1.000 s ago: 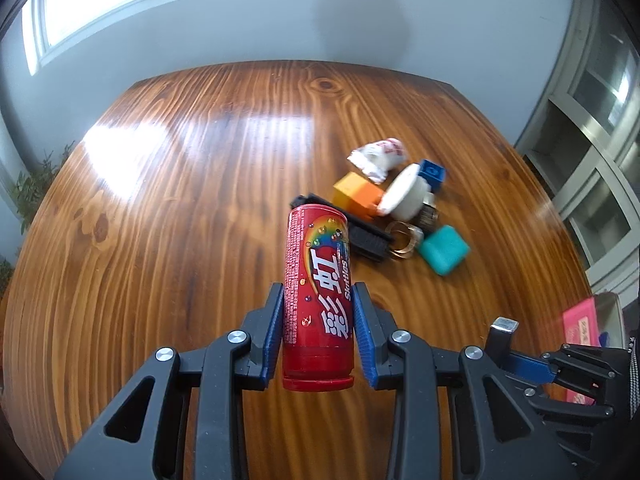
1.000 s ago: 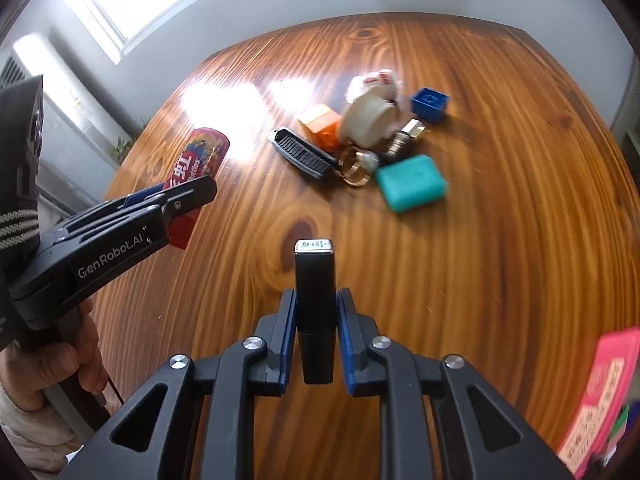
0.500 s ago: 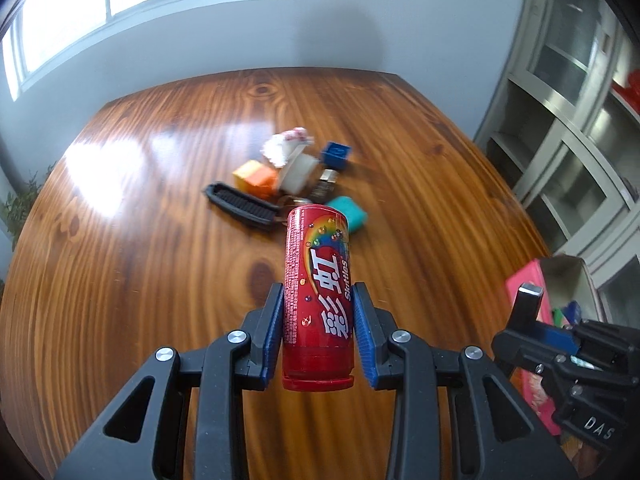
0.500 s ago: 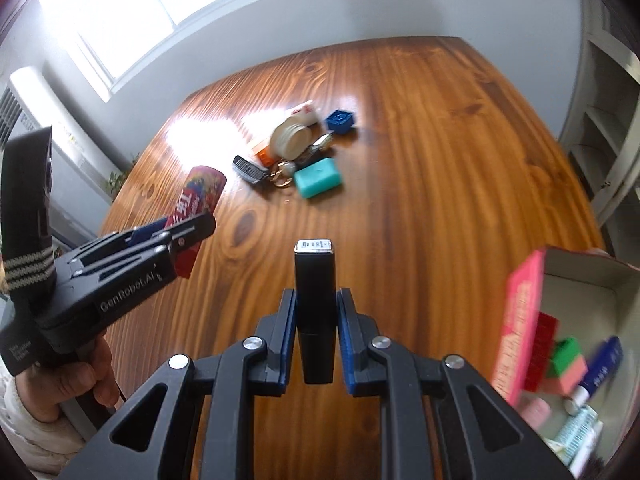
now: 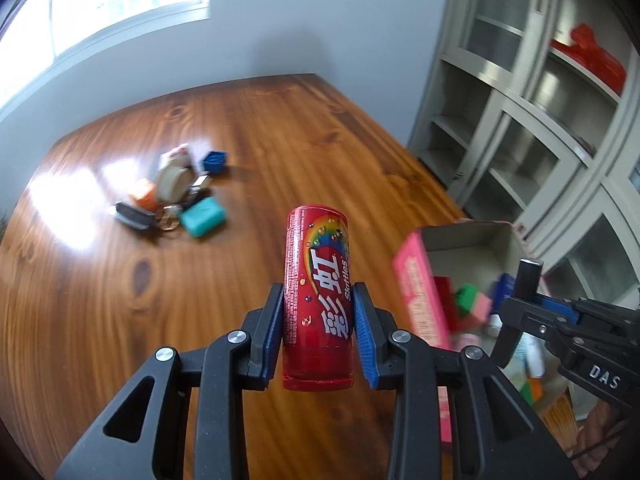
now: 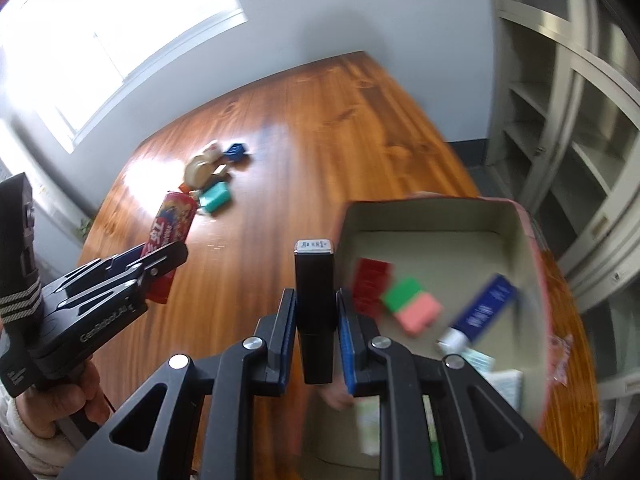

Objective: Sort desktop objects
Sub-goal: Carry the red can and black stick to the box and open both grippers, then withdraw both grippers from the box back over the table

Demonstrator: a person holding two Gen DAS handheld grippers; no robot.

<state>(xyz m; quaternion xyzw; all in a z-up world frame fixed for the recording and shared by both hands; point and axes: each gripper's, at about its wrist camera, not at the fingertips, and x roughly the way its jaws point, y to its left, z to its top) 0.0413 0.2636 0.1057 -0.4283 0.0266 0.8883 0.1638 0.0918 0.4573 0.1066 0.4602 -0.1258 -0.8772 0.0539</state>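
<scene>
Both grippers swung toward pink box [image 6: 532,240], candy tube [image 5: 318,300], black case [image 6: 315,312] gripped

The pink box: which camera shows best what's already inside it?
The right wrist view. It looks down into the pink box, showing the red block, the green-and-pink block and the blue tube on its floor. The left wrist view shows the box side-on at the right edge, contents blurred and partly behind the right gripper.
</scene>
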